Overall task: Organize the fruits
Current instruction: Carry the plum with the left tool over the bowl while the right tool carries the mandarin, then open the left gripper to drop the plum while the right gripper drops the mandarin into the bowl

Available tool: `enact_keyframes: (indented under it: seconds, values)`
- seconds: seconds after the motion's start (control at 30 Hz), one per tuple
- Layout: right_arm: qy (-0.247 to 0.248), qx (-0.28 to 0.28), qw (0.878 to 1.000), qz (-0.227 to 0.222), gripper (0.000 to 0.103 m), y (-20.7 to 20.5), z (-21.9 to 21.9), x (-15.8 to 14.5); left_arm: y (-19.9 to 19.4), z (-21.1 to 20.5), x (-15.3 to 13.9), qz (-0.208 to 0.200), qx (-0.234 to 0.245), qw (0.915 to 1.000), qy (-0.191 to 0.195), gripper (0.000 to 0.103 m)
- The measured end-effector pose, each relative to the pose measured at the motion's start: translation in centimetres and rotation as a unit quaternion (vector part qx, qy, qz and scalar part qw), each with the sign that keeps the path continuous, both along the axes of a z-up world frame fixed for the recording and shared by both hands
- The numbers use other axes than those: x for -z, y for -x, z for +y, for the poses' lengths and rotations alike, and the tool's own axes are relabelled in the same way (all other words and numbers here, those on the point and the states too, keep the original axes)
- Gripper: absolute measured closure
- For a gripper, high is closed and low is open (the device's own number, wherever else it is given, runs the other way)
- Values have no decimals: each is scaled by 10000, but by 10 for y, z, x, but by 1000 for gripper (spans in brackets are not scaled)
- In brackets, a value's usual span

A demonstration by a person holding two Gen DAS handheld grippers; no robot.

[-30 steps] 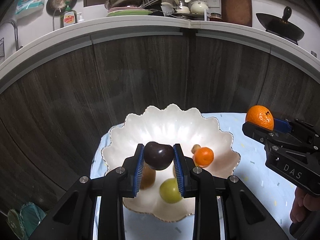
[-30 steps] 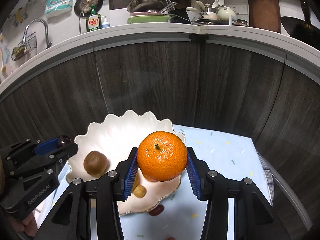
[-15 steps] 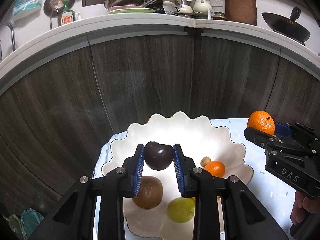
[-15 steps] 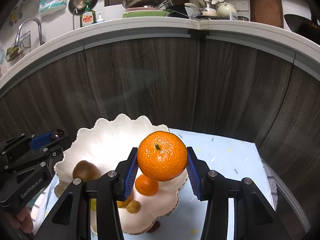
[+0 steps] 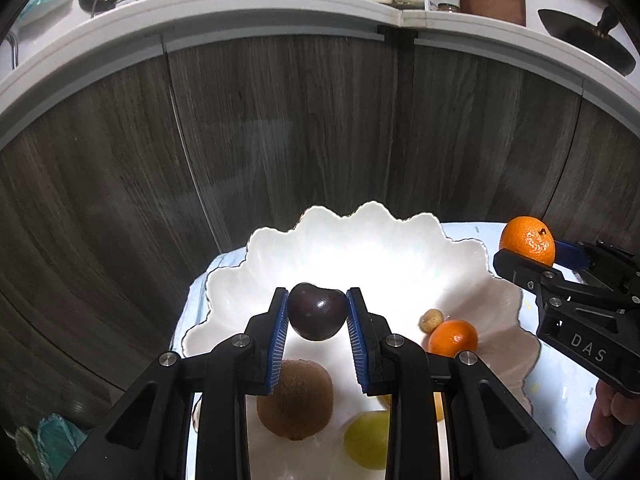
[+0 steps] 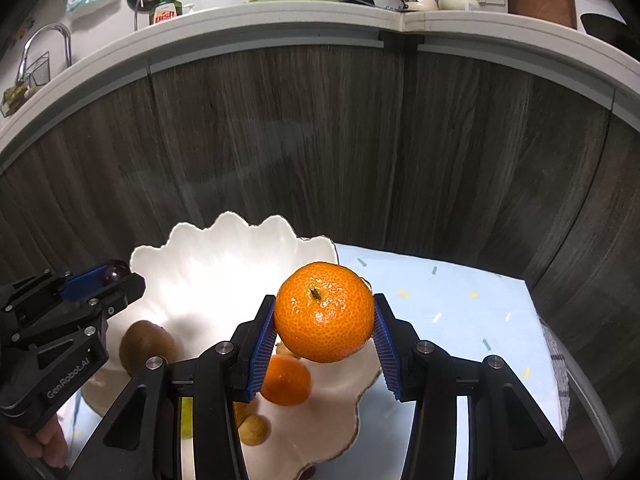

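Up front in the left wrist view, the left gripper (image 5: 317,314) is clamped on a dark plum (image 5: 317,311), held above the white scalloped bowl (image 5: 400,248). Inside the bowl, a kiwi (image 5: 295,398) lies at six o'clock, a green fruit (image 5: 367,444) at five, a small mandarin (image 5: 453,338) at three. At two o'clock, the right gripper (image 5: 532,250) clasps a large mandarin (image 5: 527,240).

Seen from the right wrist, the right gripper (image 6: 325,320) is clamped on the large mandarin (image 6: 324,311) over the bowl's (image 6: 240,240) right rim. The left gripper (image 6: 116,276) sits at nine o'clock with the plum (image 6: 115,271). A light blue cloth (image 6: 440,304) spreads at three o'clock.
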State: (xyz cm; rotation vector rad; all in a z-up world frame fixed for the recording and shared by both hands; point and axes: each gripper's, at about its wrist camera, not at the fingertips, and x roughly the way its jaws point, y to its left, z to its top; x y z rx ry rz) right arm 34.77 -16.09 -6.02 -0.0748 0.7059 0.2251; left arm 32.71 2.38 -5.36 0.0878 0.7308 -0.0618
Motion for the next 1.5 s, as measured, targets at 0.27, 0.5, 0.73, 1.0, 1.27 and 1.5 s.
enact_keyframes:
  seconds: [0.27, 0.5, 0.73, 1.0, 1.27, 1.5]
  values:
    - [44, 10, 9996, 269, 56, -14, 3, 12, -13, 2, 13, 138, -23, 9999, 39, 74]
    - [49, 54, 9988, 479, 56, -25, 4, 20, -22, 3, 21, 341, -6, 9994, 98, 74]
    - [29, 18, 9983, 584, 56, -28, 8, 21, -24, 6, 20, 389, -36, 9991, 152, 62]
    - [53, 65, 9987, 506, 37, -25, 10, 17, -20, 8, 15, 280, -115, 9995, 115, 35]
    - [57, 132, 9995, 291, 30, -19, 7, 1, -13, 7, 7, 150, -135, 9998, 58, 21]
    - [29, 163, 9997, 173, 27, -10, 6, -11, -6, 5, -4, 47, -122, 9999, 23, 17]
